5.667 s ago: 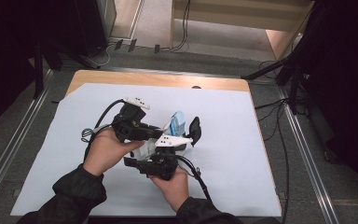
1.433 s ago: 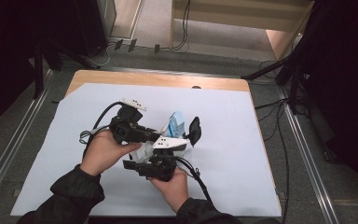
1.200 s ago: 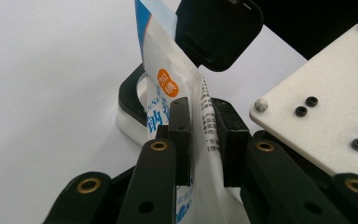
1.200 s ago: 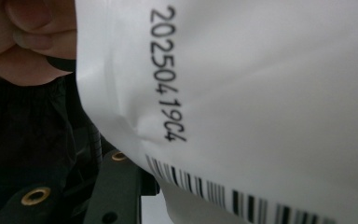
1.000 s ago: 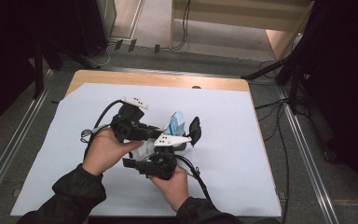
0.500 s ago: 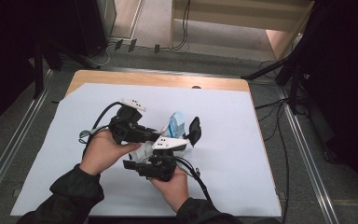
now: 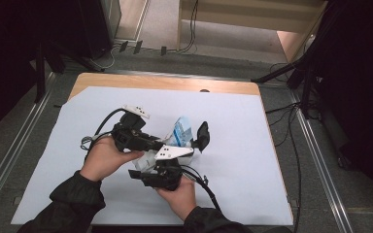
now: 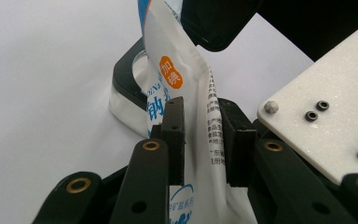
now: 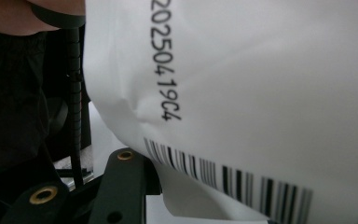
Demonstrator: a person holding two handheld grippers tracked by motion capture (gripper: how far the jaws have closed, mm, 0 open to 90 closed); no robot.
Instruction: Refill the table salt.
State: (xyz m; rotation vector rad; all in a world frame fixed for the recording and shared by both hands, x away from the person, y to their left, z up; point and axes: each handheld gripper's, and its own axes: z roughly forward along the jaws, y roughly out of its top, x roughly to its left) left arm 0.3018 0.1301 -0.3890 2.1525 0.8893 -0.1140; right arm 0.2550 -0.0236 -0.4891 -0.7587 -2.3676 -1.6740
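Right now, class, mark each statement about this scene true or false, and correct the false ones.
1. The pouch bears a barcode. True.
2. The sheet on the table is red. False: it is pale, near white.
3. The pouch carries an orange spot with print on it. True.
4. The pouch lies alone at the far edge of the table. False: it is near the middle of the sheet, close to the left hand and the right hand.
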